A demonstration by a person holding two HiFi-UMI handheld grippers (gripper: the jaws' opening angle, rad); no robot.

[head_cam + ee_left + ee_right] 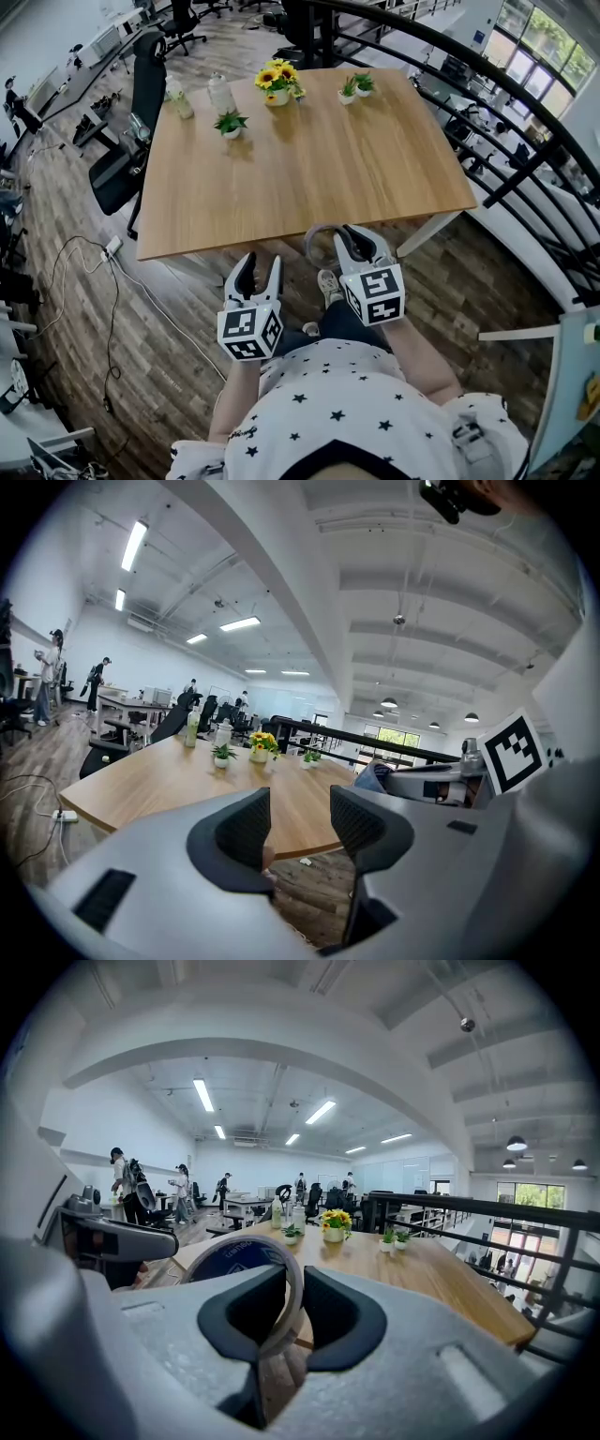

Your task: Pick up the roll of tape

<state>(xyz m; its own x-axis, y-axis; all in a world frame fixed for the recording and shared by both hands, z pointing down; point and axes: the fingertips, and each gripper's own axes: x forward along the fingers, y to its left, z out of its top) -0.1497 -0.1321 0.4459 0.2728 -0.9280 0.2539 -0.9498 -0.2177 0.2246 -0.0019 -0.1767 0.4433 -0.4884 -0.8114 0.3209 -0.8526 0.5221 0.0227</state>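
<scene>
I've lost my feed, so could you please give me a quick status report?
Right gripper shut on roll of tape, lifted near the table edge. Left gripper open, empty. Nothing in the way.

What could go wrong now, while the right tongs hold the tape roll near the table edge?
1. The right tongs pinch only one wall of the tape roll, so it might swing or slip out.
2. The roll seems to hang past the table edge, above the floor; if dropped, it would probably roll away.
</scene>
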